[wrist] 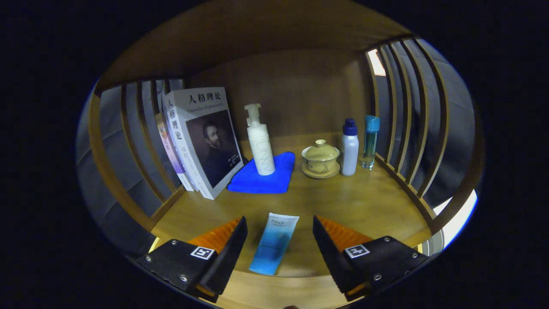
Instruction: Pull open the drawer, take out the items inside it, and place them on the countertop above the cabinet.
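A blue-and-white squeeze tube lies flat on the wooden countertop, lengthwise between my two fingers. My gripper is open, its fingers wide on either side of the tube and clear of it. Beyond the tube a white pump bottle stands upright on a folded blue cloth.
Several books lean against the slatted left side. A lidded tan cup on a saucer, a white bottle with a blue cap and a clear blue bottle stand at the back right. Wooden slats wall both sides; a shelf board runs overhead.
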`<action>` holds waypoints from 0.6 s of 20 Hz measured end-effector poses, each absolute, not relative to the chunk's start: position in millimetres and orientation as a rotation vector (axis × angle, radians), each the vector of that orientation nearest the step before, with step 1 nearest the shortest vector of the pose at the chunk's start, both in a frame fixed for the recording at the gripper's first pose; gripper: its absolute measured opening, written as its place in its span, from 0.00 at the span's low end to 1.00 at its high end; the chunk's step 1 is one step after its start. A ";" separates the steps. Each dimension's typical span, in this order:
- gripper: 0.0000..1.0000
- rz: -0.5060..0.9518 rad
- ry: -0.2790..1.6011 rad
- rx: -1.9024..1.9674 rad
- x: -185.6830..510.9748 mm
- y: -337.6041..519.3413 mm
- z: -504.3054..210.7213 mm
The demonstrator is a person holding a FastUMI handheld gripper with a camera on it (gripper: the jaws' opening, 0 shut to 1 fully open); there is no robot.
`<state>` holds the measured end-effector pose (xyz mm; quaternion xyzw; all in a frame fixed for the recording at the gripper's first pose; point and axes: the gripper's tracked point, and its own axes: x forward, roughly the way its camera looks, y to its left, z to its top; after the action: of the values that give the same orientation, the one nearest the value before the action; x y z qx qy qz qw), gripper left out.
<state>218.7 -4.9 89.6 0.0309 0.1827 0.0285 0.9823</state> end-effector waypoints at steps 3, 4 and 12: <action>0.95 0.069 0.315 0.060 187.3 1.7 93.7; 0.95 0.074 0.299 0.061 175.7 3.7 92.1; 0.95 0.105 0.196 0.030 102.3 17.7 79.9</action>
<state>102.3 17.7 79.9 0.0151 0.0976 0.0522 0.9937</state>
